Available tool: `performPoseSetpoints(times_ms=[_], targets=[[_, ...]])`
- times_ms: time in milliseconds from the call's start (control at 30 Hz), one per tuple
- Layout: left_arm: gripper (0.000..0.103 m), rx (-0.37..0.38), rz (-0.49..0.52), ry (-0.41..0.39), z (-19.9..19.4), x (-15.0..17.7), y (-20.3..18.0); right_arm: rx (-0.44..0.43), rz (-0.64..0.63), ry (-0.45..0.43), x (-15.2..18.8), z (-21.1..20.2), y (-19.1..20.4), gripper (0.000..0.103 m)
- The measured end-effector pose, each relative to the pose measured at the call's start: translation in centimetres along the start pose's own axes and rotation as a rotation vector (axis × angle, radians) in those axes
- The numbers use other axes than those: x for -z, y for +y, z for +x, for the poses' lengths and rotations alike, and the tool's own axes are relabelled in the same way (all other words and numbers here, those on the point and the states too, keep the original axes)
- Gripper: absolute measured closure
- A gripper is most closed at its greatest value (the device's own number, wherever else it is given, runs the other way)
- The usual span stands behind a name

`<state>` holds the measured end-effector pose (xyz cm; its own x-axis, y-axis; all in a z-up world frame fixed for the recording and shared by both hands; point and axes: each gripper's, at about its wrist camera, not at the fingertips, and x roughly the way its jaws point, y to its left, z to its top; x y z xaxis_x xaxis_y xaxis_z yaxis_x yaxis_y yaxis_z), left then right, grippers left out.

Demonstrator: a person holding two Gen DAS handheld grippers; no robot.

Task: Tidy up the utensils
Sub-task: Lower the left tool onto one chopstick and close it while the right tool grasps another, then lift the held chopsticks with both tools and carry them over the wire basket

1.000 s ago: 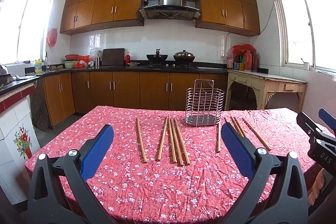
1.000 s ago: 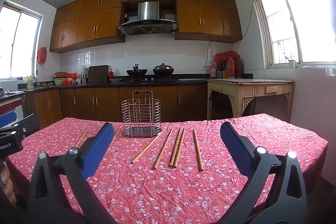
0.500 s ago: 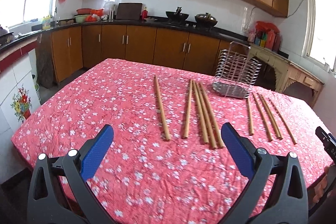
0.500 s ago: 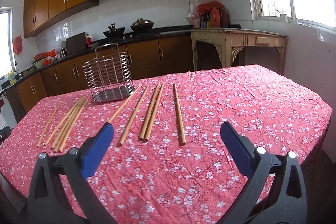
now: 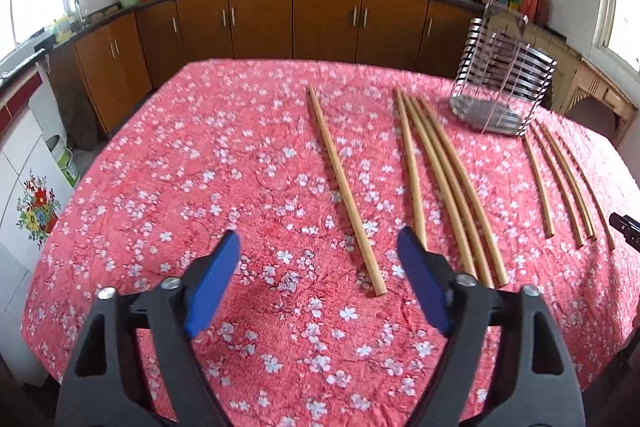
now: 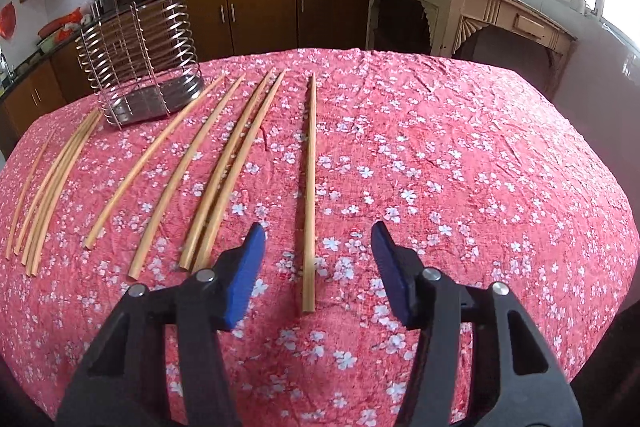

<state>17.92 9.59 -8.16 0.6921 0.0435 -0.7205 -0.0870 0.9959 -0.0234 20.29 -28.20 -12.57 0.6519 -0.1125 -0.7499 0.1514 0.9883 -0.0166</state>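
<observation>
Nine wooden chopsticks point(image 6: 309, 187) lie in loose rows on a red floral tablecloth point(image 6: 460, 163), near a wire utensil holder point(image 6: 138, 55) standing toward the far edge. Brown kitchen cabinets point(image 5: 260, 21) line the wall behind. The left gripper point(image 5: 320, 267) and right gripper point(image 6: 318, 259) hover above the cloth, jaws apart, holding nothing.

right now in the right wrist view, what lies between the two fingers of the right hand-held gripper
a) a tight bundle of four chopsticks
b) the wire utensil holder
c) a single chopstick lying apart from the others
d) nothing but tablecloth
c: the right hand-held gripper is open, and the near end of the single chopstick, which lies alone to the right of the other sticks, sits between its fingers; the wire utensil holder stands far off to the left.
</observation>
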Motion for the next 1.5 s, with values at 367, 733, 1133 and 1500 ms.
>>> performPoseSetpoints(times_ms=[367, 733, 1133, 1500], targets=[[0.07, 0.019, 0.048, 0.122, 4.2, -1.3, -2.1, -0.036, 0.012, 0.063, -1.2, 2.6, 0.7, 0.095], [0.096, 0.005, 0.055, 0.14, 7.9, -5.3, -1.6, 0.019, 0.088, 0.051, -4.9, 6.3, -2.1, 0.096], [0.088, 0.059, 0.015, 0.119, 6.1, -3.4, 0.1, -0.019, 0.088, 0.033, -2.6, 4.9, -2.3, 0.076], [0.097, 0.008, 0.016, 0.083, 5.1, -1.8, -0.4, -0.017, 0.125, 0.031, -1.6, 4.1, -3.2, 0.095]])
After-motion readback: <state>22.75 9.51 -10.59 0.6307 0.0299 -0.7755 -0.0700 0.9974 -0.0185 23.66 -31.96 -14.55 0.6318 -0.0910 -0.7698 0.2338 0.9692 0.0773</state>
